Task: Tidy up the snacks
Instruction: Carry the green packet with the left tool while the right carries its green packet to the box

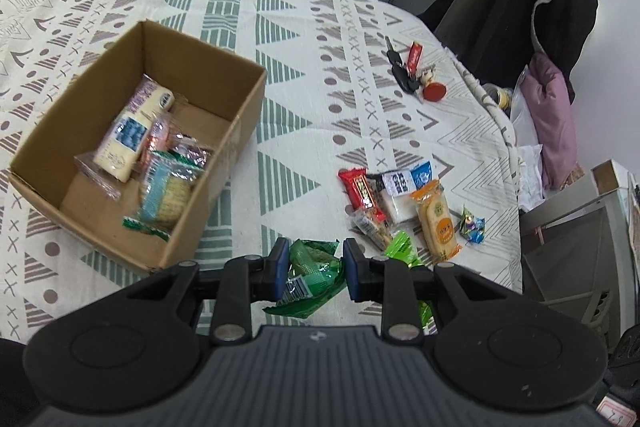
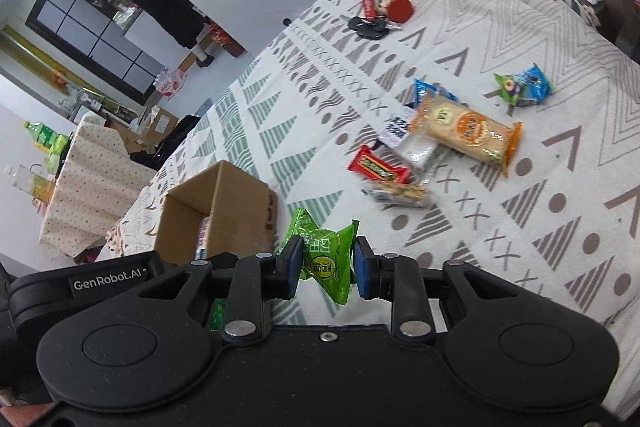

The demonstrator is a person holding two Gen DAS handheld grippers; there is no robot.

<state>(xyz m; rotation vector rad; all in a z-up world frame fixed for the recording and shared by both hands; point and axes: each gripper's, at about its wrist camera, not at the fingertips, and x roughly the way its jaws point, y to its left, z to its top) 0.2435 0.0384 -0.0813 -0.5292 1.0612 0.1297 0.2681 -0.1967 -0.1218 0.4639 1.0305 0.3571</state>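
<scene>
In the left wrist view my left gripper (image 1: 316,267) is shut on a crumpled dark green snack packet (image 1: 314,269), just in front of the near corner of the open cardboard box (image 1: 224,179). Several wrapped snacks lie inside the box. In the right wrist view my right gripper (image 2: 328,263) is shut on a light green snack packet (image 2: 326,259), to the right of the box (image 2: 240,203). A pile of loose snacks (image 1: 400,203) (image 2: 440,139) lies on the patterned cloth beyond. A small blue-green candy (image 1: 472,225) (image 2: 524,89) sits apart at its right.
A key bunch with a red tag (image 1: 408,71) (image 2: 372,23) lies farther back on the cloth. A chair draped with a black coat (image 1: 540,7) stands past the table's right edge, with bags and a cabinet below it.
</scene>
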